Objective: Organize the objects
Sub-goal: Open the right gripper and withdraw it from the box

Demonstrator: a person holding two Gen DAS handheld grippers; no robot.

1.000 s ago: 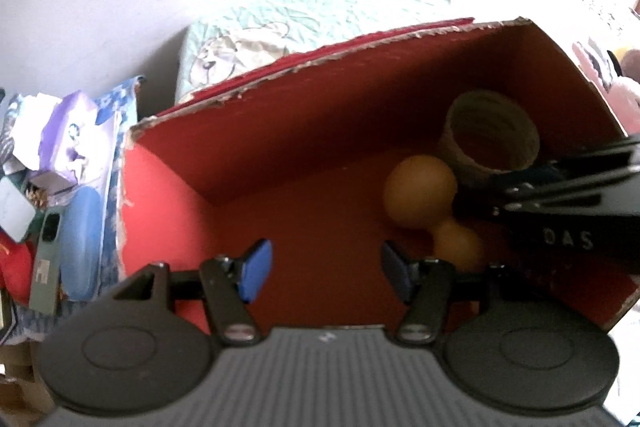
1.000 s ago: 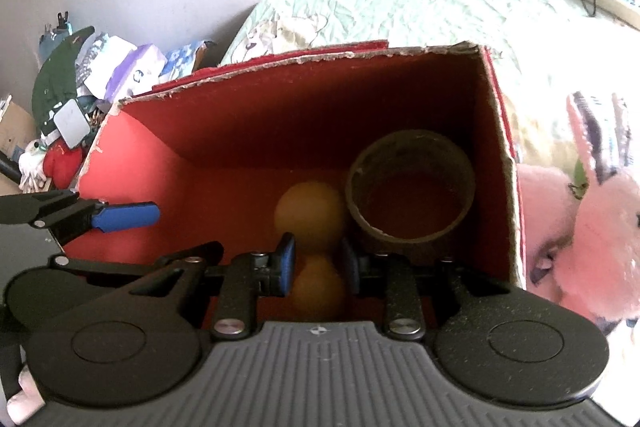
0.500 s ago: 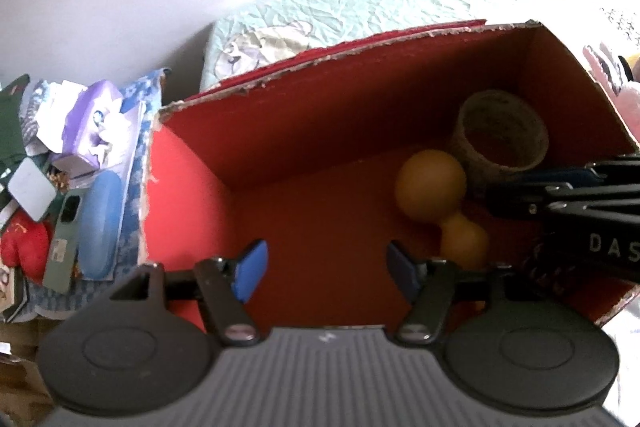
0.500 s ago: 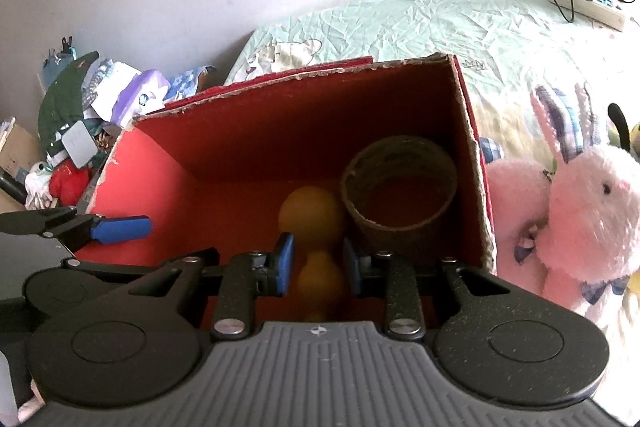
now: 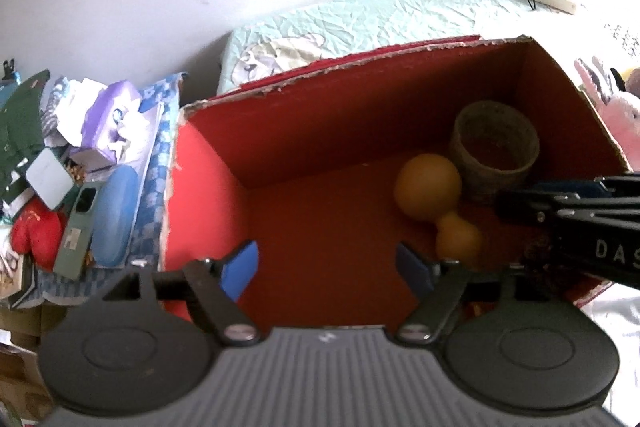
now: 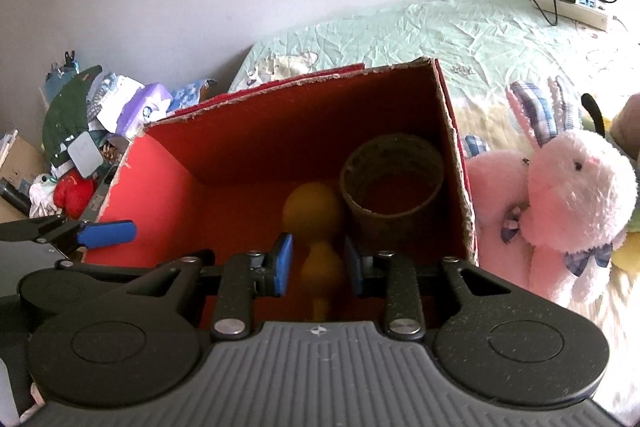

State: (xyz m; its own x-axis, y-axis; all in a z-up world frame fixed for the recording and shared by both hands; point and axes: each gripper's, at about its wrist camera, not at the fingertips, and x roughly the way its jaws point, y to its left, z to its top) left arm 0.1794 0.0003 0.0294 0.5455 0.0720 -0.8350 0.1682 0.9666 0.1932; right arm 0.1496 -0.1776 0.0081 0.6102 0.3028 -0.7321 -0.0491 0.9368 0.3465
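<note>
The right hand-held gripper (image 6: pixel 318 265) hangs over the red box (image 6: pixel 160 183), its blue pads a little apart on either side of the orange gourd's (image 6: pixel 314 209) small bulb, not clearly touching it. The gourd lies on the box floor, just beside a brown woven cup (image 6: pixel 394 181). The left hand-held gripper (image 5: pixel 326 269) is spread wide and empty above the box's near edge. A pink plush rabbit (image 6: pixel 576 187) sits outside the box on the bed (image 6: pixel 400 27).

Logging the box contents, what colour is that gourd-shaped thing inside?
The gourd is orange-yellow, clearest in the left wrist view, inside the red box.
</note>
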